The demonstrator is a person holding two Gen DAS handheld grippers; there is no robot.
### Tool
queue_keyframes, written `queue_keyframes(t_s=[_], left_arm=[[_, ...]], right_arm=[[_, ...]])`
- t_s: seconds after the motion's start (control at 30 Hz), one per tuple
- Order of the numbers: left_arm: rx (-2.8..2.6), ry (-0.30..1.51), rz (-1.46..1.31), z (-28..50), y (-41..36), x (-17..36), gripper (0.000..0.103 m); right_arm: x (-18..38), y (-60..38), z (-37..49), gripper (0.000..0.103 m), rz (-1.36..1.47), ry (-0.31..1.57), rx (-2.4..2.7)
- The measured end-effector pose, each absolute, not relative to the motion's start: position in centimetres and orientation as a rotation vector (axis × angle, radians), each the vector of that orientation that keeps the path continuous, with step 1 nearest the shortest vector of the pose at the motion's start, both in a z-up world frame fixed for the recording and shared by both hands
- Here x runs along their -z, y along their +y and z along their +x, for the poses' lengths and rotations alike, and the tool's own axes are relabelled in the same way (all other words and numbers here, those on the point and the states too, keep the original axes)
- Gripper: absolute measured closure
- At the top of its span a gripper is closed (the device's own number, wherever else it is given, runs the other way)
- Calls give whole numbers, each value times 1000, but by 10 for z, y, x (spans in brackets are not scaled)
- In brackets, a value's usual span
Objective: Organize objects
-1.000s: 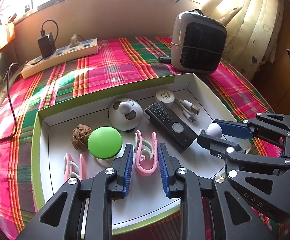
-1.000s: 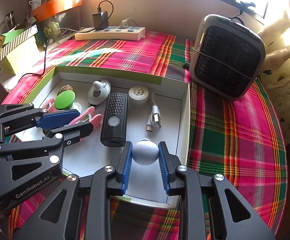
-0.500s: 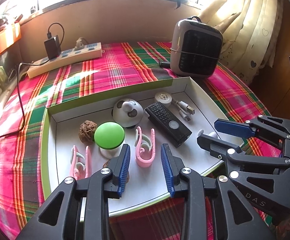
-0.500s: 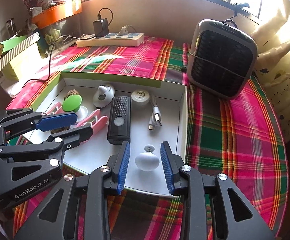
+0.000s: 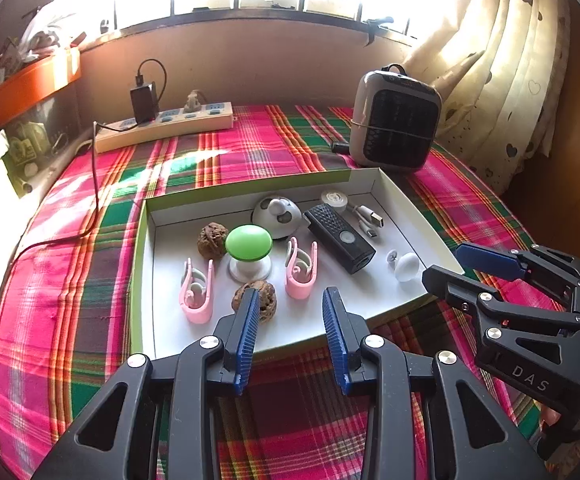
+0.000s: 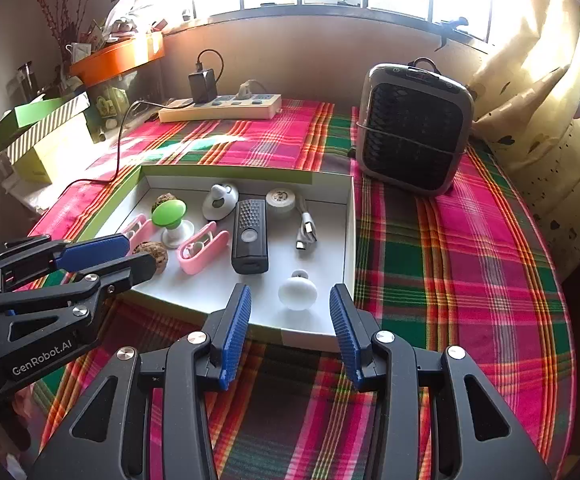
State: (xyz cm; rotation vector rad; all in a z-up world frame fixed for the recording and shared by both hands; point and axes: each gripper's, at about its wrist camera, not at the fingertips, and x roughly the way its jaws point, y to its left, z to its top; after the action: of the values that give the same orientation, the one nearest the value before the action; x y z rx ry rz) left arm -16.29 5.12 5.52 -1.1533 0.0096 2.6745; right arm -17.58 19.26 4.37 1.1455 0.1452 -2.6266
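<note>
A white box with a green rim (image 5: pixel 250 191) (image 6: pixel 226 170) lies on the plaid cloth. In it are a white knob (image 5: pixel 406 267) (image 6: pixel 297 293), a black remote (image 5: pixel 338 237) (image 6: pixel 250 236), two pink clips (image 5: pixel 301 269) (image 5: pixel 197 291), a green-topped knob (image 5: pixel 248 243) (image 6: pixel 168 212), two walnuts (image 5: pixel 212 240) (image 5: pixel 262 298), a white round gadget (image 5: pixel 277 211), a small disc (image 5: pixel 333 199) and a USB cable (image 5: pixel 365 218). My left gripper (image 5: pixel 291 312) (image 6: pixel 104 256) is open and empty over the box's near edge. My right gripper (image 6: pixel 290 312) (image 5: pixel 455 264) is open and empty, just short of the white knob.
A grey heater (image 5: pixel 394 127) (image 6: pixel 413 136) stands behind the box at the right. A power strip (image 5: pixel 166 126) (image 6: pixel 222 107) with a black charger lies at the back, its cord trailing left. Boxes and an orange tray (image 6: pixel 118 58) crowd the left. Curtains (image 5: pixel 501 60) hang at the right.
My right gripper let go of the white knob, which now lies in the box. Both grippers have opened wider and drawn back from the box.
</note>
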Motion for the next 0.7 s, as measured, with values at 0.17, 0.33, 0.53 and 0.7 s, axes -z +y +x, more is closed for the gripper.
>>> queue_keyframes(t_s=[0.17,0.33,0.53,0.7], left_arm=[[-2738,30,-1129,-146,46,-60,72],[-2747,6,-1158,-132,42,-56,71],[-2766,-11,-1183,-120,35,-49,71],[-2778,-8,-1211,-112,30,-42,71]], right_arm=[[-45,194,-164,61,1135,132,2632],[-42,196,-152,59,1136,129,2634],[-38,201,-141,57,1152,114,2639],[-32,200,-133,57,1166,119,2631]])
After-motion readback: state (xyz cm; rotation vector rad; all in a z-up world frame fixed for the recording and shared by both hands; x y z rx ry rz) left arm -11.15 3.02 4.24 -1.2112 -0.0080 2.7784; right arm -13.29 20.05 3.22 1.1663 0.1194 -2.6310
